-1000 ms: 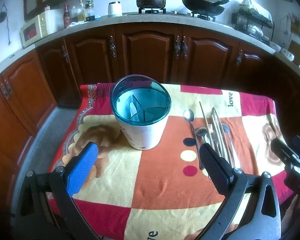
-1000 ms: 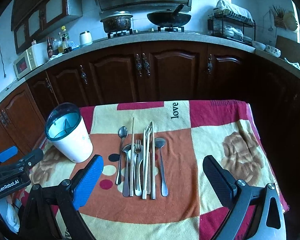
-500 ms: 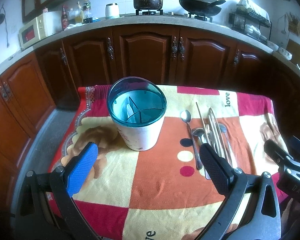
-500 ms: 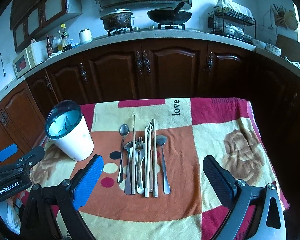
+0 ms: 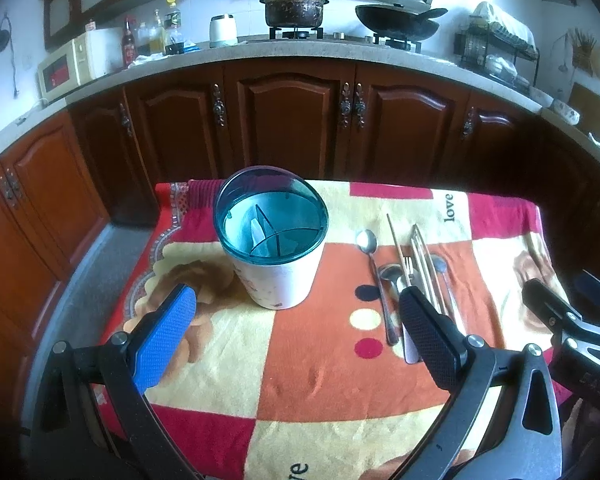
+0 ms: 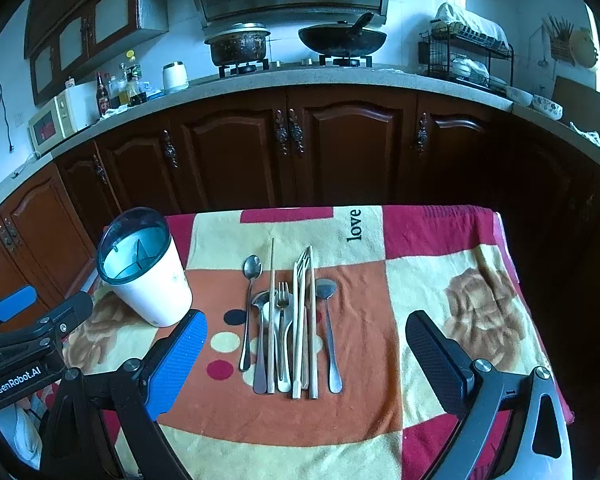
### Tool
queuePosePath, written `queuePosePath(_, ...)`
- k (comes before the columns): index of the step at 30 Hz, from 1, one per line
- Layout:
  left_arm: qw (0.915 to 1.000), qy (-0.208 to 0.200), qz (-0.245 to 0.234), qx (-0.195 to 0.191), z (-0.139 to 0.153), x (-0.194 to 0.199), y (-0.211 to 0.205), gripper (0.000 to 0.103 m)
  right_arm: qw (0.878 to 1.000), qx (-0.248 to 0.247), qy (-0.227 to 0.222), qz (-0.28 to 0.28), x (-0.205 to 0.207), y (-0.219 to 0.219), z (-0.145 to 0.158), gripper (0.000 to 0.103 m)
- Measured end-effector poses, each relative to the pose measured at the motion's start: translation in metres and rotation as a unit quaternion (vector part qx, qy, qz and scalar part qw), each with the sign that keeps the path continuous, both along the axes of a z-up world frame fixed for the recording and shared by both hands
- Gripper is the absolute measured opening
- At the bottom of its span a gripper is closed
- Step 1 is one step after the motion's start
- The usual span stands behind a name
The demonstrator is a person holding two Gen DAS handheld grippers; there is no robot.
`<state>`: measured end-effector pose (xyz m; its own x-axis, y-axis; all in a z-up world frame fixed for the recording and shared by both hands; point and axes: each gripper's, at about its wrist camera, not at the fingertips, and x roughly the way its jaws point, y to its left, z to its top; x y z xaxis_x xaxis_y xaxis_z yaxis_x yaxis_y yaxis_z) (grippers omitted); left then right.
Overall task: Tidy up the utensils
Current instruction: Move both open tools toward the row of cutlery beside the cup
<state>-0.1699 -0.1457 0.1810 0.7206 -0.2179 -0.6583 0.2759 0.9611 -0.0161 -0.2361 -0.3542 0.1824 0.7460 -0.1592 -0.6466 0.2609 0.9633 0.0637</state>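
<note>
A white utensil holder (image 5: 276, 264) (image 6: 148, 280) with a teal divided rim stands upright on the left of the patterned tablecloth (image 5: 332, 392) (image 6: 420, 280). To its right lies a row of cutlery: spoons (image 6: 250, 304), a fork (image 6: 282, 320) and wooden chopsticks (image 6: 305, 320), also visible as the cutlery row (image 5: 404, 276) in the left wrist view. My left gripper (image 5: 296, 336) hovers open just in front of the holder, nothing between its fingers. My right gripper (image 6: 306, 348) hovers open over the near ends of the cutlery handles, holding nothing.
Dark wooden cabinets (image 6: 300, 148) run behind the table under a counter with a pot (image 6: 239, 46), a wok (image 6: 342, 40), a dish rack (image 6: 466, 56) and a microwave (image 5: 72, 64). The table's far edge drops to the floor (image 5: 88, 288) on the left.
Both views have drawn back and lifted slightly, so the holder and cutlery sit a little farther away. Both grippers stay open; nothing on the table has moved.
</note>
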Motion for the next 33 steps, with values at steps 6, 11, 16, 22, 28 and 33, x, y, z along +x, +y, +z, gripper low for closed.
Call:
queuePosePath(6, 1.0000, 0.002, -0.009, 0.001, 0.001, -0.002, -0.006, 0.102, 1.000, -0.004, 0.001, -0.005, -0.001, -0.002, 0.003, 0.099)
queuePosePath(11, 0.9999, -0.003, -0.012, 0.000, 0.003, -0.004, -0.009, 0.102, 1.000, -0.004, 0.003, -0.007, -0.001, -0.004, 0.003, 0.099)
queuePosePath(16, 0.9999, -0.001, -0.012, -0.003, 0.004, -0.004, -0.009, 0.102, 1.000, -0.003, 0.003, -0.010, 0.000, -0.006, 0.004, 0.099)
queuePosePath(22, 0.9999, -0.001, -0.014, -0.007, 0.005, -0.004, -0.011, 0.102, 1.000, -0.005, 0.006, -0.013, 0.000, -0.008, 0.002, 0.099)
queuePosePath(28, 0.9999, 0.001, -0.015, -0.006, 0.004, -0.004, -0.014, 0.102, 1.000, -0.006, 0.010, -0.014, 0.000, -0.009, 0.000, 0.099)
queuePosePath(33, 0.9999, 0.004, -0.016, -0.004, 0.002, -0.004, -0.016, 0.102, 1.000, -0.004, 0.014, -0.014, 0.001, -0.011, -0.002, 0.099)
